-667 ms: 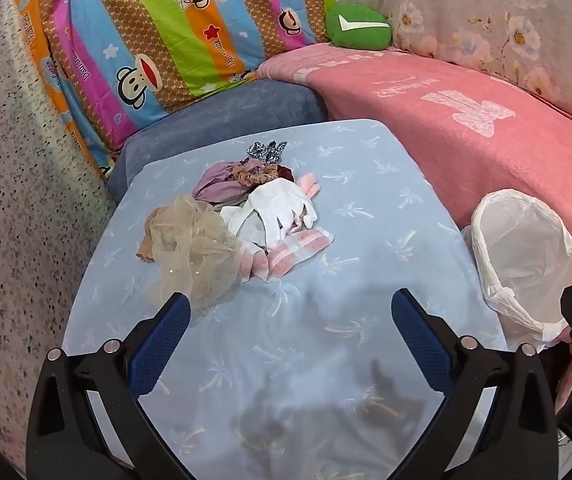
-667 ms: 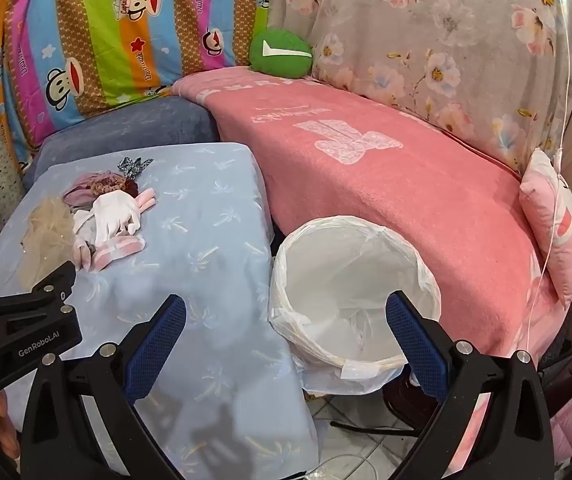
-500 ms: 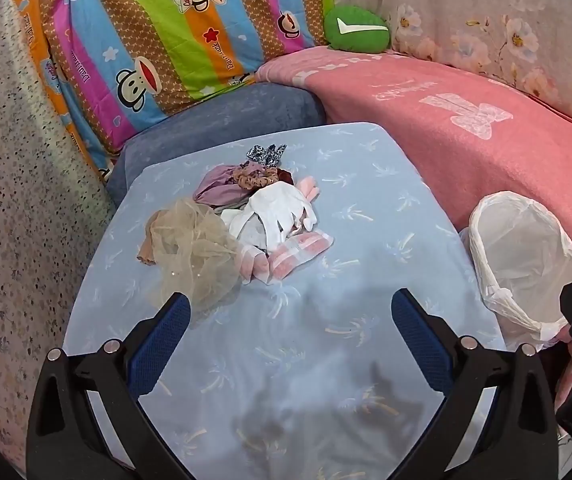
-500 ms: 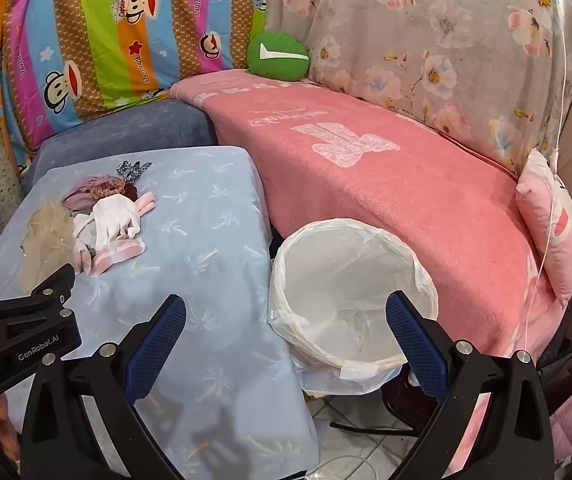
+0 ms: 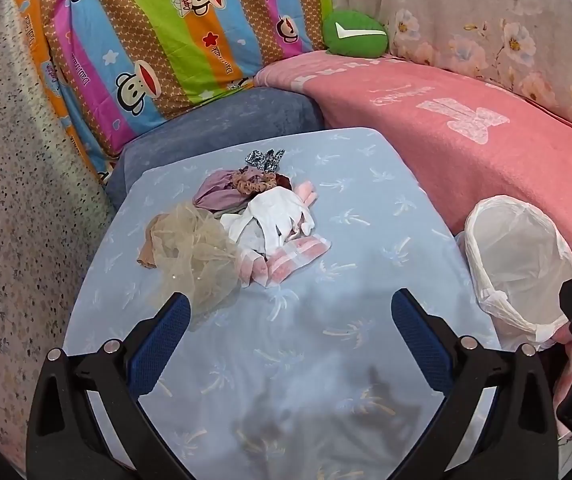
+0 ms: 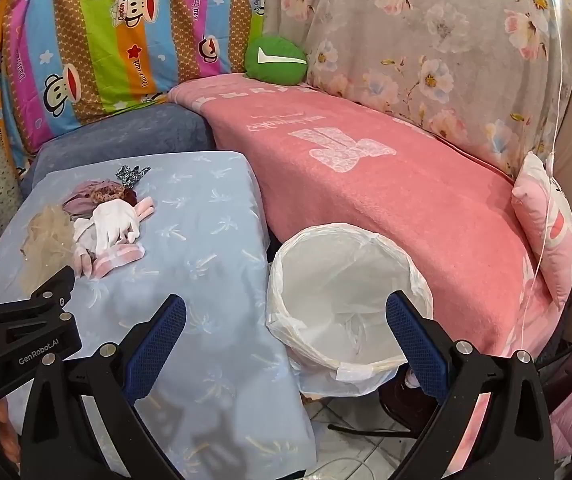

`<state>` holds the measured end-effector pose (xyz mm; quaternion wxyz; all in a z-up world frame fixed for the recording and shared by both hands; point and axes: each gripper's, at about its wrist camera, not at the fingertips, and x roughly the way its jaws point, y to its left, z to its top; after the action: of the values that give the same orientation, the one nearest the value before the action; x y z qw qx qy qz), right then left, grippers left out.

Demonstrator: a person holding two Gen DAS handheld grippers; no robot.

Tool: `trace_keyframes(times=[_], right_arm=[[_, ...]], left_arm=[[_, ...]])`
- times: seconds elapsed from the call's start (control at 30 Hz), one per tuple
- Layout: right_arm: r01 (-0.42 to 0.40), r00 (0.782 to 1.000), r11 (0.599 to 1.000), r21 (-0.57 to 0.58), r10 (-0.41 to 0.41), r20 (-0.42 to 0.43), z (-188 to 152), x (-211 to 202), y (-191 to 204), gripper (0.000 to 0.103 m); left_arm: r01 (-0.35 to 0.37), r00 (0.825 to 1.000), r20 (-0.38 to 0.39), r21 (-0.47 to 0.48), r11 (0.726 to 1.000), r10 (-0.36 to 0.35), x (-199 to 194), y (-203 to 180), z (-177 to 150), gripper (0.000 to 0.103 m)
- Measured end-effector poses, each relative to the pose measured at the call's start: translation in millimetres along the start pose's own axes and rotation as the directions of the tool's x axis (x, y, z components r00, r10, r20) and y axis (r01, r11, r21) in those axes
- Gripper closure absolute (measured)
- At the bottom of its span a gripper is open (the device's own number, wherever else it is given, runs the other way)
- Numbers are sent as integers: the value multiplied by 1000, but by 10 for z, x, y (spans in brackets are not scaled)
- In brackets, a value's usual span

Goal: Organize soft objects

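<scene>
A small heap of soft items lies on the light blue table: a beige tulle puff, a white glove, a pink striped sock, a mauve cloth and scrunchies. My left gripper hovers open over the near part of the table, short of the heap, holding nothing. My right gripper is open and empty above the table's right edge and the bin. The same heap shows in the right wrist view, with the glove and tulle puff at far left.
A white bag-lined bin stands on the floor between table and pink-blanketed sofa. A green cushion sits in the sofa corner, a pink pillow at right. A monkey-print cloth hangs behind.
Both views have shifted slightly, with the heap and bin a touch lower and nearer in frame. Both grippers stay open and nothing on the table has moved.
</scene>
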<state>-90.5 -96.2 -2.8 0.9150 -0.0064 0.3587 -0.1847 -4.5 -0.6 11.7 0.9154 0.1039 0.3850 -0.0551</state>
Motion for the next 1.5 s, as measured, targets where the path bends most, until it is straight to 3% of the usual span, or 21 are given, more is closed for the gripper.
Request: trace_keyframes(times=[1.5], right_arm=[[-2, 1000, 1000, 3, 2, 3, 23, 9, -80, 6]], left_arm=[[-4, 1000, 27, 14, 1000, 4, -45, -45, 7, 7]])
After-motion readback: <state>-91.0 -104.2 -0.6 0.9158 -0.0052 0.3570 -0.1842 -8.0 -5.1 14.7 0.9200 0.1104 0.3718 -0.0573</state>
